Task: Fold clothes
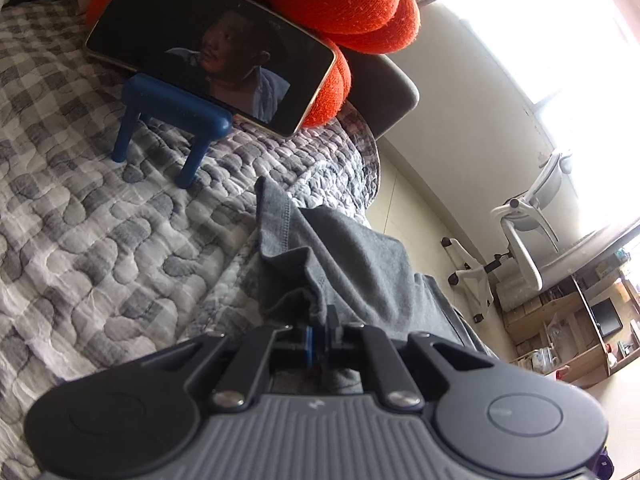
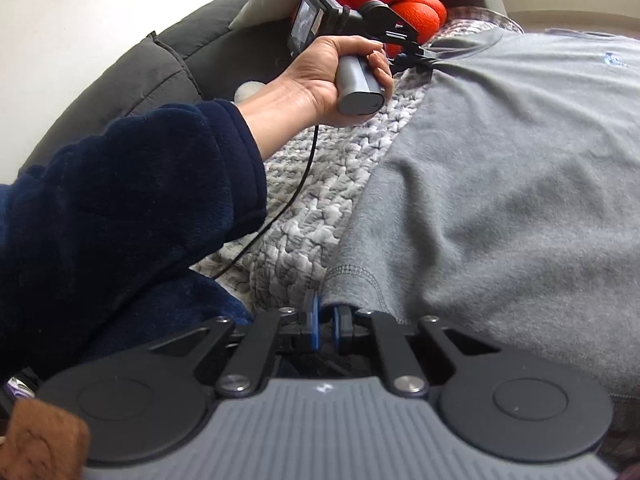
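Garment: a grey sweatshirt (image 2: 500,184) lies spread on the checked quilt (image 1: 100,240) of a bed, chest side up, with a small blue emblem (image 2: 611,59) near its upper right part in the right wrist view.
Left hand-held gripper (image 1: 320,334): closed tight on a bunched fold of the grey sweatshirt (image 1: 340,256); the cloth rises from the pads and drapes away toward the edge of the quilt.
Right hand-held gripper (image 2: 326,326): closed on the hemmed corner of the sweatshirt, the stitched edge pinched between the blue pads (image 2: 314,320).
Left hand (image 2: 332,80): wrapped round the grey handle of its tool, above the quilt and just left of the sweatshirt's edge; a dark blue fleece sleeve (image 2: 132,208) covers the forearm.
Cable (image 2: 296,184): a thin black one hangs from the handle down across the quilt, left of the sweatshirt.
Phone (image 1: 208,48): propped on a small blue stand (image 1: 168,120) on the quilt, beyond the sweatshirt; its screen is lit.
Orange cushion (image 1: 340,4): knotted, directly behind the phone, beyond the sweatshirt.
Office chair (image 1: 532,236): white, on the floor well beyond the sweatshirt, past the edge of the bed, near a bright window.
Shelves (image 1: 568,320): wooden, beside the chair, far from the sweatshirt; contents too small to tell.
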`<state>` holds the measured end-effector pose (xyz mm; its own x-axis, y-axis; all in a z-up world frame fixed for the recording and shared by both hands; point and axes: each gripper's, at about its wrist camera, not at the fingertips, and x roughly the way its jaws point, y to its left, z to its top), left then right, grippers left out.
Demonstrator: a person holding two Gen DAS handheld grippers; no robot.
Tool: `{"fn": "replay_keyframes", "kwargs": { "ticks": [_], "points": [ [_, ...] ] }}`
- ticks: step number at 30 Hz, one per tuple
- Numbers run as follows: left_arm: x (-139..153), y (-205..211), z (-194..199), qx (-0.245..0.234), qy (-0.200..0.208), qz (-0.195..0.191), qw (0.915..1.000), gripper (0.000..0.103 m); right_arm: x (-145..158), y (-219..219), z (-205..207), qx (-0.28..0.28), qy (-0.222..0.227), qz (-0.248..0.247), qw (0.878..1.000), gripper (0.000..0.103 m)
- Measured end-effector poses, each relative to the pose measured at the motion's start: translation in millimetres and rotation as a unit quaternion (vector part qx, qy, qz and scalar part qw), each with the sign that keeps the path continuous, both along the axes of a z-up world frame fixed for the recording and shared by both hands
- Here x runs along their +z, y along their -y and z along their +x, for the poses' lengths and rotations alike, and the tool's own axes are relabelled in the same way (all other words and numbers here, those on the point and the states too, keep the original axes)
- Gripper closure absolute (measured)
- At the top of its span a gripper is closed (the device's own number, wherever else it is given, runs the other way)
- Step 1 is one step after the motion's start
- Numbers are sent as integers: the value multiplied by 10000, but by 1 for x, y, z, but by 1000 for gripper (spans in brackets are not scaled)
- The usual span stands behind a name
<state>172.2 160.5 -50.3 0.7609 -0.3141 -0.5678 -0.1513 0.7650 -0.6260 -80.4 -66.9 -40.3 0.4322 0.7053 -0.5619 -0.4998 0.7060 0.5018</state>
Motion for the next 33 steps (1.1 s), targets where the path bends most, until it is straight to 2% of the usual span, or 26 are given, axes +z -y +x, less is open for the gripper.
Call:
{"fn": "replay_keyframes", "kwargs": {
  "ticks": [5,10,12,16,21,25,33],
  "points": [
    [16,7,-2,-17,277,128,9995,98,0,8,0,-139,-54,214,9997,92],
    [32,25,-3,-82,546,381,9977,98,2,29,-3,-543,-362,949,9933,92],
    [38,31,-3,-90,687,362,9969,98,3,37,-6,-734,-480,1244,9884,92],
    [52,44,-5,-142,970,242,9949,98,4,51,-13,-999,-510,1531,9818,92],
    [81,94,-7,-705,1536,828,9821,98,-2,76,-23,-1437,-845,2240,9602,92],
    [89,142,-4,-1122,1753,1534,9660,98,-4,93,-30,-1752,-946,2533,9467,92],
    [88,186,1,-1492,1862,1754,9551,98,-7,121,-41,-2125,-1061,2728,9323,92]
  ]
}}
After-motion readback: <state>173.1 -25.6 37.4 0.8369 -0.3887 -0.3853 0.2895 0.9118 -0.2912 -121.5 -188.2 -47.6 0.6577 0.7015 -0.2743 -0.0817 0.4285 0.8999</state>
